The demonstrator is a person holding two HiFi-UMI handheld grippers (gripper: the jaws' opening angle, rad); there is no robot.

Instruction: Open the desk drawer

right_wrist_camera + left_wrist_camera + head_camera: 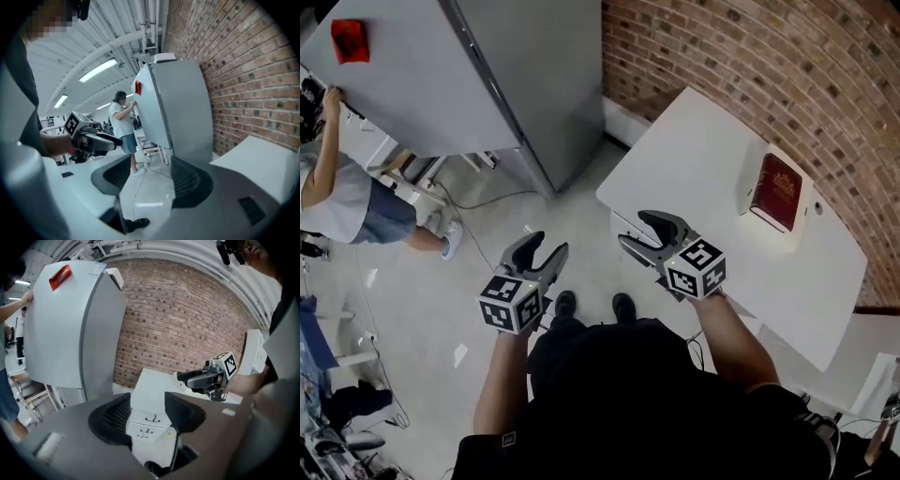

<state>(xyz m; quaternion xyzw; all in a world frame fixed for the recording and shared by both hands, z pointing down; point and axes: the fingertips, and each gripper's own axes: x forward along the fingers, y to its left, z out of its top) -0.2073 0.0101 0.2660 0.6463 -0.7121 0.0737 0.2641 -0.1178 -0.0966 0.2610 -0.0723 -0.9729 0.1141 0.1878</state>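
Note:
A white desk stands against the brick wall, right of centre in the head view. In the left gripper view its stack of drawers with dark handles shows below the desk top, all shut. My left gripper hangs over the floor, short of the desk's near corner, jaws open and empty; the drawers lie framed between its fingers, still at a distance. My right gripper is at the desk's near edge, open and empty, and points past the desk toward the grey cabinet.
A red book lies on a white box on the desk. A tall grey cabinet with a red tag stands left of the desk, and a person stands beside it. A cable runs over the floor.

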